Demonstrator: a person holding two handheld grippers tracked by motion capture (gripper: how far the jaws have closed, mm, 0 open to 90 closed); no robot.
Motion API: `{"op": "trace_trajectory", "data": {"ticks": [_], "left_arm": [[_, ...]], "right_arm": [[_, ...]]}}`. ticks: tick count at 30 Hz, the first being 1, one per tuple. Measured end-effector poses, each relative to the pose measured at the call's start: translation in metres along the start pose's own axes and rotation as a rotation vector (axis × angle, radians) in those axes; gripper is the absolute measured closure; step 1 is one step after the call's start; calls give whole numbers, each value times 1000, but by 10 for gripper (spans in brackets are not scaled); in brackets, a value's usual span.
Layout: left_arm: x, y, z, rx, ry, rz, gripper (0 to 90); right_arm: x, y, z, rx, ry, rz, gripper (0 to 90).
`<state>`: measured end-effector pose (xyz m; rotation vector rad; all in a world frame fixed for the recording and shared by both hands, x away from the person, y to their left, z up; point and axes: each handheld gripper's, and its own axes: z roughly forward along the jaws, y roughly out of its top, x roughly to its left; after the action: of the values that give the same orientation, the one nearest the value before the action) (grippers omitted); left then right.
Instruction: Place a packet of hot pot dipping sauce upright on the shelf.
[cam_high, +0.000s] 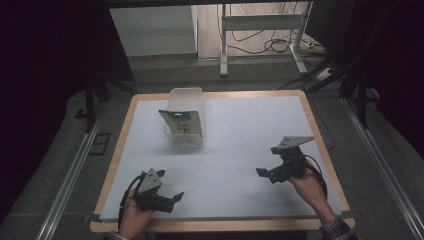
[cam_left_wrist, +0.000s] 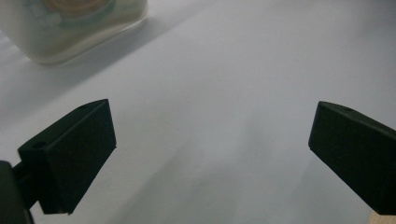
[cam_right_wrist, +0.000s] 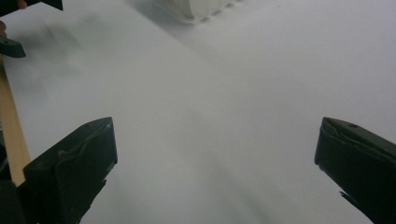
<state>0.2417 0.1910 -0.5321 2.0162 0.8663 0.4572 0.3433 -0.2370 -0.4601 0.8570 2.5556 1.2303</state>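
Tongs at rest: left tongs (cam_high: 172, 197) at seven o'clock and right tongs (cam_high: 264, 173) at four o'clock on the desk (cam_high: 250, 125), each with jaws apart and holding nothing. The clear plastic bin (cam_high: 186, 120), with a printed packet (cam_high: 181, 122) standing tilted inside, sits at eleven o'clock, well apart from both. To reach it well, the left tongs should probably advance toward twelve o'clock, stay open, and approach the packet's upper edge from above the rim. The white surface between is bare; the bin's near wall is the likely obstruction. Cables (cam_high: 260, 42) lie on the floor beyond.
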Motion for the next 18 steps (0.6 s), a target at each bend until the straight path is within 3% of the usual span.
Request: {"op": "trace_trajectory", "data": {"ticks": [18], "left_arm": [[0, 0, 1, 9, -1, 3, 5]], "right_arm": [[-7, -42, -16, 26, -42, 37, 0]]}}
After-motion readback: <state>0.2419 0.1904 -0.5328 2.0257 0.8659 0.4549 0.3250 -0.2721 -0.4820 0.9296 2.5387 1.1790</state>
